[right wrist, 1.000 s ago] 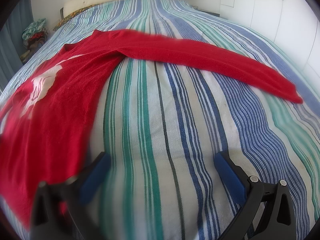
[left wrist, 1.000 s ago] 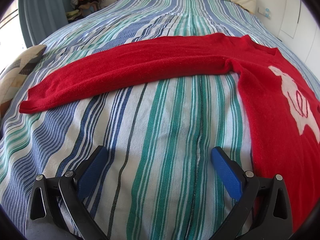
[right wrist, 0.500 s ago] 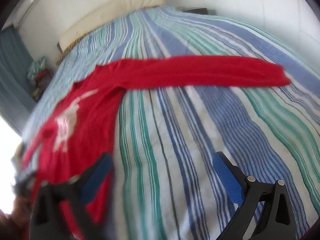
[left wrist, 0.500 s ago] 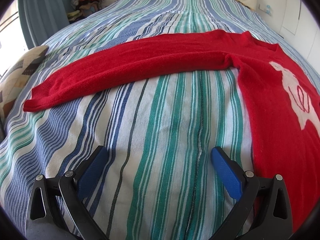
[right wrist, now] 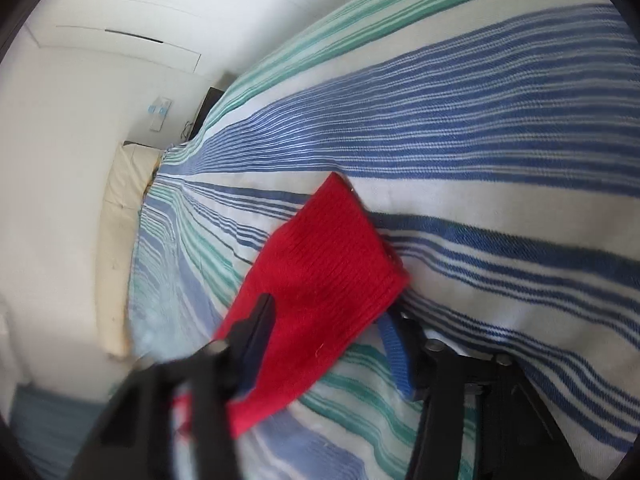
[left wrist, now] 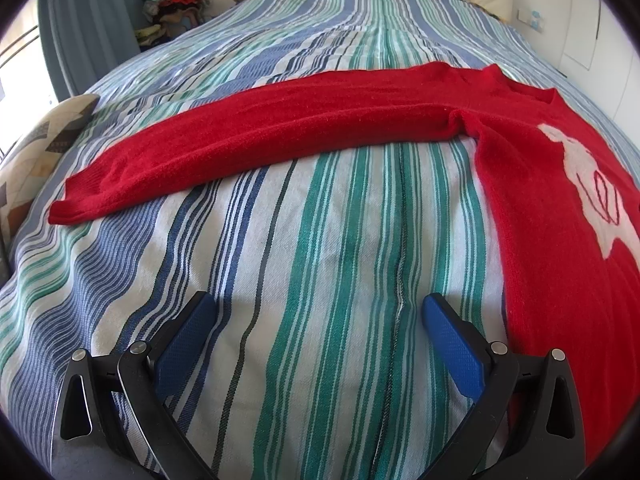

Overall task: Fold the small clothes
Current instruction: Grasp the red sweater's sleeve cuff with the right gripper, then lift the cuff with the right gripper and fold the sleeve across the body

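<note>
A red sweater (left wrist: pixel 540 240) with a white motif (left wrist: pixel 584 184) lies flat on the striped bedspread (left wrist: pixel 320 240). One long sleeve (left wrist: pixel 260 140) stretches out to the left. My left gripper (left wrist: pixel 320 312) hovers open over bare bedspread below that sleeve, touching nothing. In the blurred right wrist view, my right gripper (right wrist: pixel 328 328) is rolled over at the other sleeve's cuff (right wrist: pixel 332 248). Its jaws are closing with the cuff between them. The cloth still shows broad and flat between the fingers, not pinched.
A patterned cushion (left wrist: pixel 36 152) sits at the bed's left edge, with a curtain (left wrist: pixel 80 32) and a heap of clothes (left wrist: pixel 176 0) beyond it. A cream pillow (right wrist: pixel 120 220) lies at the head of the bed. A white wall (right wrist: pixel 60 160) runs along the far side.
My right gripper swept sideways along the sleeve to its cuff, rolled over, and its jaws narrowed around the cloth. The left gripper stayed put and open.
</note>
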The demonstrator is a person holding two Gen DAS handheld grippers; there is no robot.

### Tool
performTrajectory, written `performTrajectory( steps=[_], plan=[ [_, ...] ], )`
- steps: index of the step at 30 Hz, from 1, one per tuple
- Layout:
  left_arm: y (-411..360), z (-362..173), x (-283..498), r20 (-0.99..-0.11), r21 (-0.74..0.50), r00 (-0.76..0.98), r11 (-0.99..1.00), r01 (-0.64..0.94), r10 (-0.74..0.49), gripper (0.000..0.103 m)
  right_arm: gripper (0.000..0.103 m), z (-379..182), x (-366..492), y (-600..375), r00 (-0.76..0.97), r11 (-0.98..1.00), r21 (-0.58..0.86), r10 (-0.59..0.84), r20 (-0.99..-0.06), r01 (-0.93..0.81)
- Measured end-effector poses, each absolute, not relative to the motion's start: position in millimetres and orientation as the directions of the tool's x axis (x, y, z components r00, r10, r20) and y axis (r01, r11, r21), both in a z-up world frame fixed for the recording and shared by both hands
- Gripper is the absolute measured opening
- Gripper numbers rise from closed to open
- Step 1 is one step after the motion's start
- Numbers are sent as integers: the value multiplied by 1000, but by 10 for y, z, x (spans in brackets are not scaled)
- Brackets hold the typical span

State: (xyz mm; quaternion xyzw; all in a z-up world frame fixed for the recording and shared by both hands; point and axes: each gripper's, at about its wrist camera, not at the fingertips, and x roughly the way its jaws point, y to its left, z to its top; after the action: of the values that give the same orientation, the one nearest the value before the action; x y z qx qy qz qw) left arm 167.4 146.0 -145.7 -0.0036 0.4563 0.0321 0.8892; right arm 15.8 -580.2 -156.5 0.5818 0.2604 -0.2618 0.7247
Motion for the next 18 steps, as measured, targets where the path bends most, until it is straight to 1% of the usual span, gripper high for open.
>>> performTrajectory(
  steps=[1, 2, 3, 5, 7, 9, 11, 14, 15, 16, 17, 18],
  plan=[
    [1460, -1456, 1673, -812, 22, 582, 998, -61, 54, 103, 4, -1546, 235, -5833, 698, 211, 673, -71, -712, 708],
    [1458, -1456, 1672, -811, 23, 582, 998, -61, 54, 103, 4, -1487, 290, -5844, 686, 225, 657, -79, -724, 719],
    [1454, -1458, 1674, -811, 24, 582, 998, -61, 55, 103, 4, -1368, 346, -5828, 695, 244, 659, -101, -712, 711],
    [1450, -1461, 1682, -811, 28, 582, 998, -61, 58, 103, 5, -970, 568, -5683, 757, 348, 689, -108, -644, 636],
    [1437, -1466, 1695, -811, 35, 581, 998, -60, 63, 103, 4, -450, 905, -5329, 823, 510, 693, -51, -566, 509],
    [1430, -1468, 1702, -811, 37, 581, 997, -60, 65, 103, 4, 71, 1281, -4802, 873, 652, 684, 70, -483, 326],
    [1436, -1465, 1701, -811, 35, 581, 998, -60, 64, 103, 4, 487, 1643, -4170, 879, 739, 661, 224, -421, 128],
    [1439, -1462, 1697, -810, 34, 582, 998, -61, 63, 103, 6, 770, 2101, -3170, 805, 764, 633, 453, -384, -128],
    [1441, -1460, 1693, -810, 33, 583, 998, -61, 63, 103, 10, 760, 2235, -2890, 758, 735, 651, 532, -376, -193],
    [1445, -1460, 1692, -809, 32, 584, 998, -61, 62, 103, 33, 700, 2365, -2648, 699, 693, 680, 609, -375, -238],
    [1446, -1460, 1692, -809, 32, 585, 998, -61, 61, 103, 53, 587, 2444, -2413, 645, 662, 705, 659, -386, -254],
    [1444, -1462, 1686, -809, 31, 585, 998, -61, 61, 103, 81, 486, 2490, -2262, 611, 644, 721, 686, -395, -256]
  ],
)
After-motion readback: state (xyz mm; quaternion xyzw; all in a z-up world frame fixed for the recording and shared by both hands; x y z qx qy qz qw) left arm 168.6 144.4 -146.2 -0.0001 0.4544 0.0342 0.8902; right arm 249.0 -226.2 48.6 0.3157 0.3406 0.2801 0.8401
